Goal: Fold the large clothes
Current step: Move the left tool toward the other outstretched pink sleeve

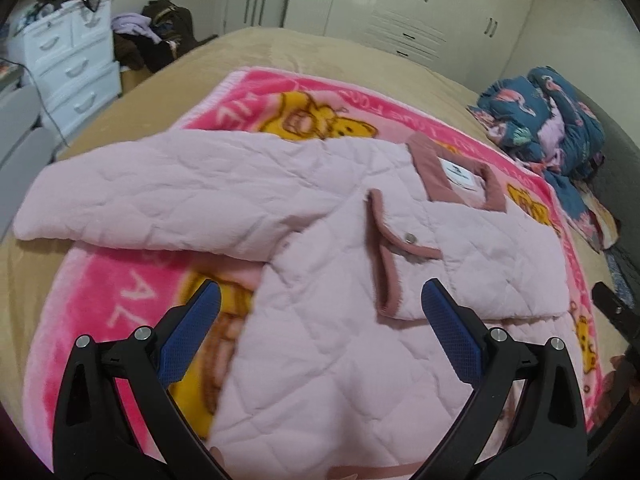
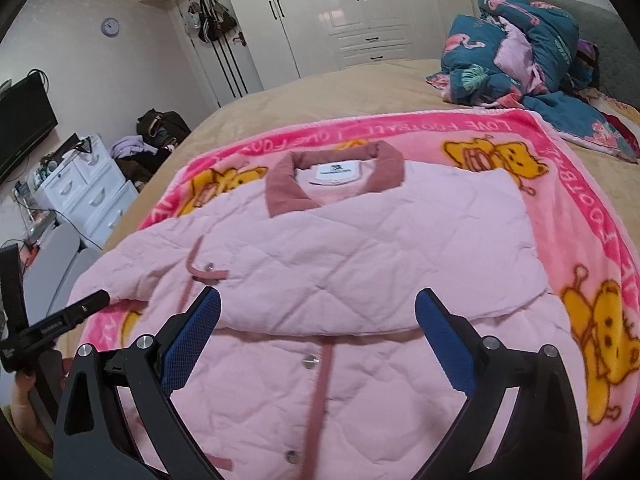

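Note:
A pale pink quilted jacket [image 1: 320,240] with a dusty-rose collar [image 1: 428,168] lies front up on a pink cartoon-bear blanket [image 1: 100,300]. One sleeve [image 1: 160,192] sticks out to the left; the other sleeve [image 2: 380,248] is folded across the chest. My left gripper [image 1: 320,304] is open and empty, hovering above the jacket's left front near the cuff. My right gripper [image 2: 318,304] is open and empty above the folded sleeve's lower edge, near the snap placket [image 2: 320,380]. The left gripper's black body [image 2: 60,320] shows at the right wrist view's left edge.
The blanket lies on a tan bedspread [image 1: 280,48]. A pile of blue flamingo-print bedding [image 2: 520,44] sits at the bed's far right. White drawers [image 1: 68,60] and a clothes heap [image 1: 156,40] stand left of the bed; white wardrobes [image 2: 360,8] line the back wall.

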`<state>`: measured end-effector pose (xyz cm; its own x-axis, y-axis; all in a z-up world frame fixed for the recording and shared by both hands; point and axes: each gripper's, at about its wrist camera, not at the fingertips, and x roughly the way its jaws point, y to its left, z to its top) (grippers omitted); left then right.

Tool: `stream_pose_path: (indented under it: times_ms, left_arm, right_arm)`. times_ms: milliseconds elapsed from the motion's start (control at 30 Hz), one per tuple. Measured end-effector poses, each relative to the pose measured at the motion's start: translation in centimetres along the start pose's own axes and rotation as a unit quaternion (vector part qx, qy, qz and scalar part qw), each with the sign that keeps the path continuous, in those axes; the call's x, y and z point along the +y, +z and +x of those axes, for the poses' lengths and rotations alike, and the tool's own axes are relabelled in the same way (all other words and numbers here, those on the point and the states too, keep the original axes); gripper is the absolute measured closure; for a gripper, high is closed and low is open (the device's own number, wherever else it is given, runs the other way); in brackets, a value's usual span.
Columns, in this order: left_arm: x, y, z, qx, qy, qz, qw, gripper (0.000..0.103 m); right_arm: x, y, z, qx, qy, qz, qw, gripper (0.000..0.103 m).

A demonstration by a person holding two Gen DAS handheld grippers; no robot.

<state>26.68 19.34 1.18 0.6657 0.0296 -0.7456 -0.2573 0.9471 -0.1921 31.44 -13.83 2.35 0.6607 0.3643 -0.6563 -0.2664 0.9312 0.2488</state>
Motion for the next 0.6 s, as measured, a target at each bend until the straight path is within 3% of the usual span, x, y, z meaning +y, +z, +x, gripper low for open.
stream_pose_path:
  times_ms: [600]
  left_arm:
    - [7.0,1.3,-2.6,-0.036,0.039,-0.063,0.9966,0.009]
  right_arm:
    - [8.2,1.2,1.5,0.005,0.037,-0.049,0.998,0.006]
